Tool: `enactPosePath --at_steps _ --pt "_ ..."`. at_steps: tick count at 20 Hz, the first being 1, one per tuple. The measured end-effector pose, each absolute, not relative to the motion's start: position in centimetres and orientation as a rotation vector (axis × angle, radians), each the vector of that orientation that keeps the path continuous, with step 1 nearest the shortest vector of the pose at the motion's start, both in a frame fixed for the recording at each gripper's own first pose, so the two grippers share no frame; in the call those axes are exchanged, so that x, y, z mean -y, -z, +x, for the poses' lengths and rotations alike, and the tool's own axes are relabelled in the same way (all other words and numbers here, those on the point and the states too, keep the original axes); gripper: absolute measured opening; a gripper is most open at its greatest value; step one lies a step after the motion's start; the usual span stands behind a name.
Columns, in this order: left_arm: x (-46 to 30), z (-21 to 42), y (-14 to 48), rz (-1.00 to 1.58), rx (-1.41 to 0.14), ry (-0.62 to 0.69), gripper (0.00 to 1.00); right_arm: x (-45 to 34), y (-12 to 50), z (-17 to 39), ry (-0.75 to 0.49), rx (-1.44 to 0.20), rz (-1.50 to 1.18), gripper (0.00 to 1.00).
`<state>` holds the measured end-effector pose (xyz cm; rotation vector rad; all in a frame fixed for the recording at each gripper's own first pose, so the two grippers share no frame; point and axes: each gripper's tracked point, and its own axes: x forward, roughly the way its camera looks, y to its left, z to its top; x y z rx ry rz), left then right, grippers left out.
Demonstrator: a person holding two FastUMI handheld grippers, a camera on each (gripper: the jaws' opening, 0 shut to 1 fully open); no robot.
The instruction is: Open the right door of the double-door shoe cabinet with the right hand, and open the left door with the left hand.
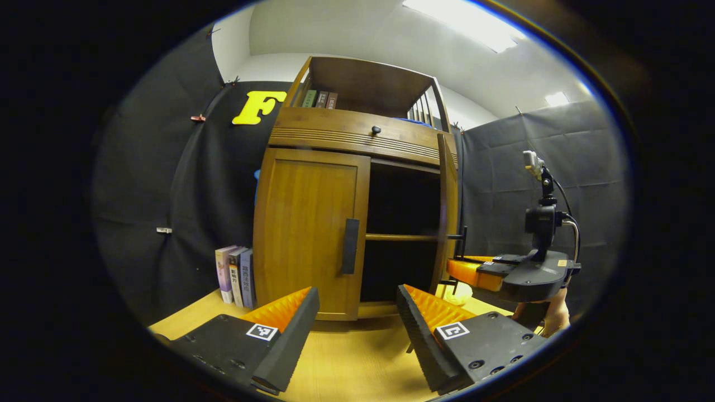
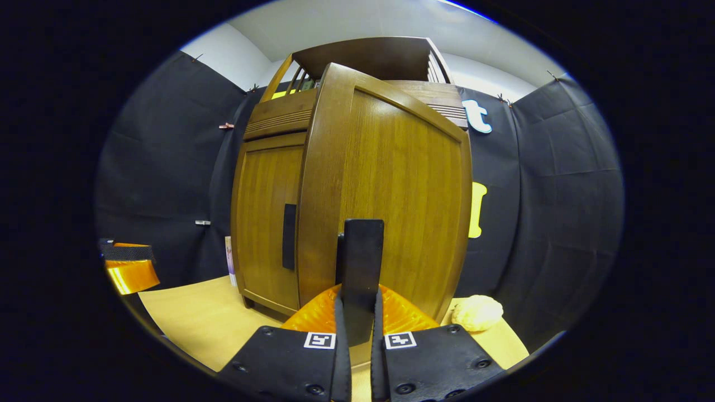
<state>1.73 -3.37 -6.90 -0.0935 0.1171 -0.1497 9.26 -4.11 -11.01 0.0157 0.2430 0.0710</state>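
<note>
Right door (image 2: 391,190) open, handle (image 2: 362,262) gripper-clamped, half hidden

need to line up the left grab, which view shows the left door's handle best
The left gripper view: the left door handle faces the camera unobstructed, above the open left gripper. The right gripper view shows it smaller, beside the swung-open right door.
</note>
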Motion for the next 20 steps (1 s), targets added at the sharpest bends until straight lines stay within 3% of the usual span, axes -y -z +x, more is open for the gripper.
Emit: enactPosePath --at_steps 20 --pt "9.7 2.6 8.6 -0.136 -0.166 0.271 0.88 14.4 9.9 3.4 0.155 -0.272 -0.082 0.16"
